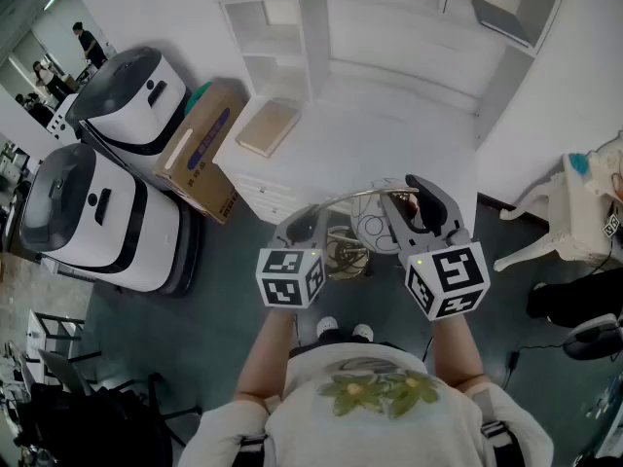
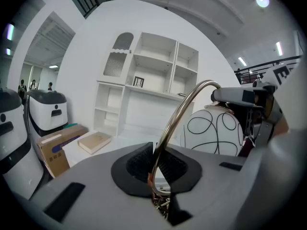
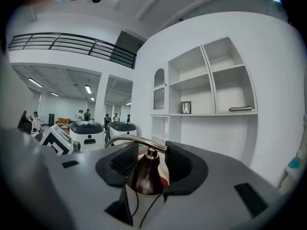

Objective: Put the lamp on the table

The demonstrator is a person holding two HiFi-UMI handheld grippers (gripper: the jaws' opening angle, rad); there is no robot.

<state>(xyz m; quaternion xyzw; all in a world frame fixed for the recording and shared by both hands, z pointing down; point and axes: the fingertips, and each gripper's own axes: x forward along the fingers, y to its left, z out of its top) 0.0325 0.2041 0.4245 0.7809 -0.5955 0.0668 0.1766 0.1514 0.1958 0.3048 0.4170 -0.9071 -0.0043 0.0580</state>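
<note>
I hold the lamp above the dark floor, in front of the white table. It has a curved brass stem, a white globe shade with black lines and a dark cone cap. My left gripper is shut on the lower stem, which rises between its pads. The right gripper is shut on the dark cap atop the globe, with its jaws standing wide. The lamp's base is mostly hidden behind the grippers.
A flat wooden box lies on the table's left part. A cardboard box and two white-and-black machines stand to the left. White shelves rise behind the table. A white chair is at the right.
</note>
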